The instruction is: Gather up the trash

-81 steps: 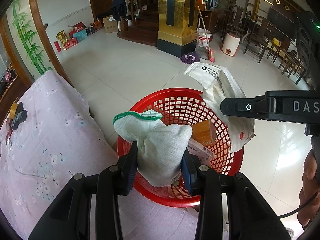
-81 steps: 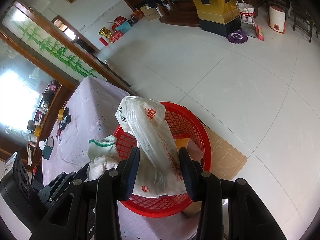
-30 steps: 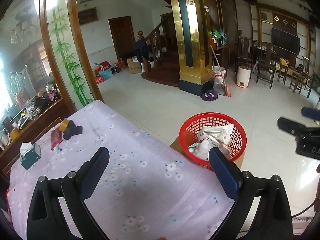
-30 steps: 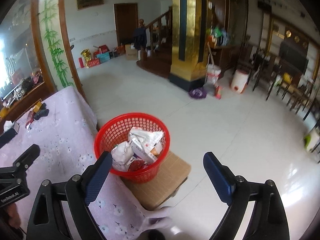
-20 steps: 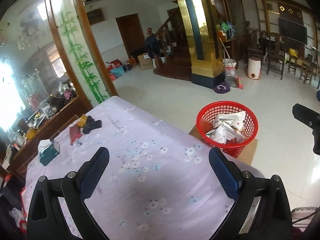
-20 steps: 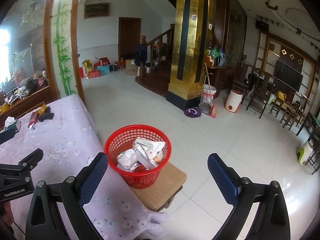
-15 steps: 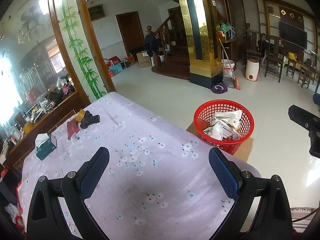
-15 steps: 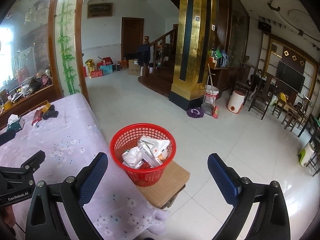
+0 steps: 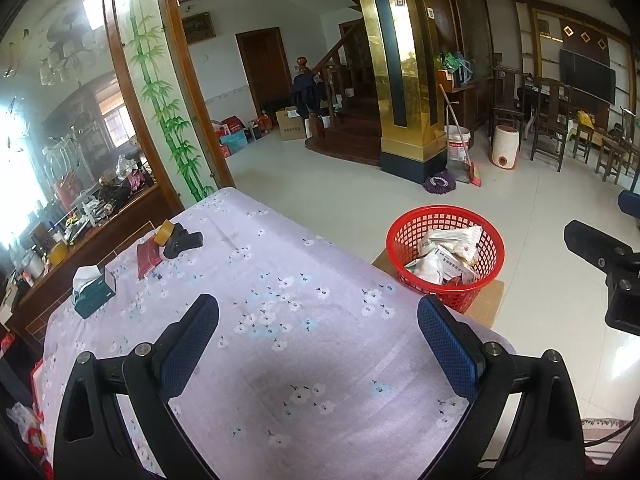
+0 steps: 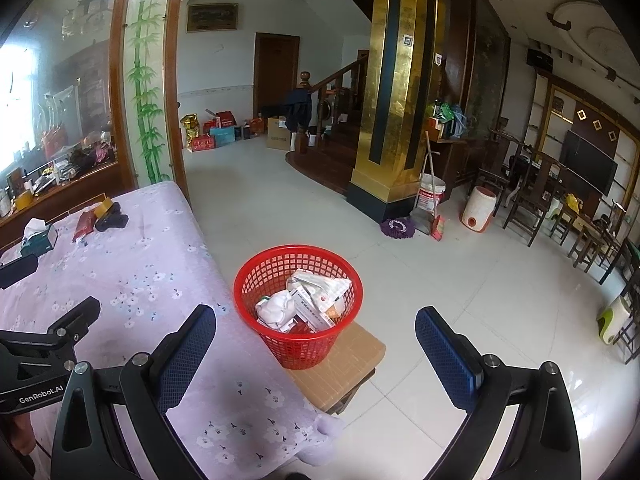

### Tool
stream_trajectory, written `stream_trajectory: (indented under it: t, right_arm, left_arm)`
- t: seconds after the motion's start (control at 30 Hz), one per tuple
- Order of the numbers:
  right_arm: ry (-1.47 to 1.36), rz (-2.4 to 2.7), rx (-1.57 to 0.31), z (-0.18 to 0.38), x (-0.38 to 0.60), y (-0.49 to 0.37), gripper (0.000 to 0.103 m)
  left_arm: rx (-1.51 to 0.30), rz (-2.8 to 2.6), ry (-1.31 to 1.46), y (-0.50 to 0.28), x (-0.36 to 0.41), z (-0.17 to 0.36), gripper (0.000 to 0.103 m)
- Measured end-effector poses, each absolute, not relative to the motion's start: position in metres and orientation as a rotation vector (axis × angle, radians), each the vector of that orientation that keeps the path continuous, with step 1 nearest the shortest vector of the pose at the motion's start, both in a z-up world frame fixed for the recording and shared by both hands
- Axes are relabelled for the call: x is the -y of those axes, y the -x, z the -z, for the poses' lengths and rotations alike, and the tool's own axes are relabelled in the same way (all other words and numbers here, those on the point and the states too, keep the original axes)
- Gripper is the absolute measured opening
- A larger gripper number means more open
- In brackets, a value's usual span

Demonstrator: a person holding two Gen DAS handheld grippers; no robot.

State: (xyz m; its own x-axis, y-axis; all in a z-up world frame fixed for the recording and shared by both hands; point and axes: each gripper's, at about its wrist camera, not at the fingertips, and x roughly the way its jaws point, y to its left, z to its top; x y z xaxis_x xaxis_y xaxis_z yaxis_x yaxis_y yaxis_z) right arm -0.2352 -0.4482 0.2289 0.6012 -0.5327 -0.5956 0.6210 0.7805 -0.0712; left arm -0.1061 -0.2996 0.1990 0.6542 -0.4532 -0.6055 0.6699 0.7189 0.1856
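Note:
A red mesh basket stands on a low cardboard-topped stool beside the table's corner. Inside lie a white glove, a crumpled white plastic bag and several packets. My left gripper hangs open over the lilac flowered tablecloth with nothing between its blue pads. My right gripper is also wide open and empty, pulled back from the basket, which shows between its fingers. Part of the right gripper appears at the right edge of the left wrist view.
At the table's far end lie a green tissue box, a red packet, a tape roll and a black item. White tiled floor spreads beyond, with a gold pillar, mop, bucket and wooden chairs.
Earlier both grippers held a glove and a plastic bag over the basket; these now lie inside it. Both grippers have opened and drawn back from the basket, and over the last half second barely moved.

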Motion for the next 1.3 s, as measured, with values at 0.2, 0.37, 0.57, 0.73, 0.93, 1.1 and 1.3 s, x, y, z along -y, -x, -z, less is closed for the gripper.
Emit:
stream_trajectory:
  t: [0.2, 0.37, 0.57, 0.73, 0.93, 1.1, 1.3]
  right_arm:
    - [-0.149, 0.663, -0.648, -0.228, 0.448, 0.231, 0.101]
    - [-0.139, 0.652, -0.65, -0.227, 0.446, 0.226, 0.102]
    - [-0.137, 0.641, -0.654, -0.225, 0.444, 0.223, 0.101]
    - [-0.131, 0.636, -0.656, -0.225, 0.441, 0.222, 0.102]
    - [-0.133, 0.633, -0.657, -0.224, 0.439, 0.222, 0.102]
    - [-0.131, 0.625, -0.663, -0.222, 0.435, 0.22, 0.102]
    - [-0.131, 0.625, -0.664, -0.222, 0.435, 0.22, 0.102]
  left_arm:
    - [-0.561, 0.65, -0.418, 0.106, 0.298, -0.2, 0.099]
    - [-0.556, 0.633, -0.422, 0.107, 0.297, -0.2, 0.099]
    - [-0.551, 0.62, -0.425, 0.106, 0.296, -0.2, 0.099]
    - [-0.551, 0.618, -0.426, 0.105, 0.296, -0.199, 0.099]
    - [-0.551, 0.621, -0.424, 0.105, 0.295, -0.199, 0.099]
    - [-0.554, 0.621, -0.424, 0.105, 0.295, -0.198, 0.099]
    - [-0.555, 0.62, -0.423, 0.105, 0.294, -0.198, 0.099]
